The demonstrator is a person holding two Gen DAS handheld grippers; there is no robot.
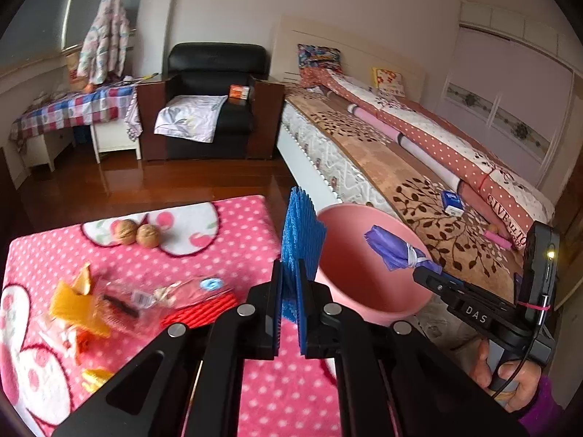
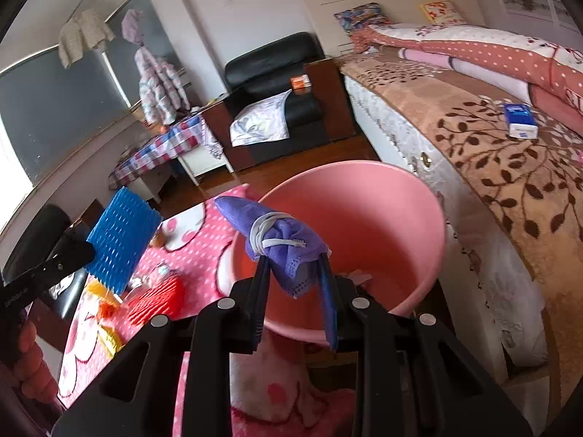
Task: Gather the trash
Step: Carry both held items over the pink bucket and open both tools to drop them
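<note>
My left gripper (image 1: 290, 273) is shut on a blue foam net sleeve (image 1: 302, 233), which stands upright between its fingers by the left rim of the pink bin (image 1: 349, 276). Over the bin's mouth my right gripper (image 2: 293, 266) is shut on a crumpled purple face mask (image 2: 280, 247) with white ear loops. The left wrist view shows that mask (image 1: 393, 251) above the bin. In the right wrist view the blue sleeve (image 2: 122, 236) hangs left of the pink bin (image 2: 382, 225). A red foam net (image 1: 204, 309), orange wrappers (image 1: 78, 302) and a clear plastic wrapper (image 1: 145, 295) lie on the pink dotted cloth (image 1: 237, 225).
Two walnuts (image 1: 137, 233) sit at the far side of the cloth. A bed (image 1: 419, 167) with a blue tissue pack (image 1: 452, 202) runs close along the right of the bin. A black armchair (image 1: 215, 102) and a checked table stand across the wooden floor.
</note>
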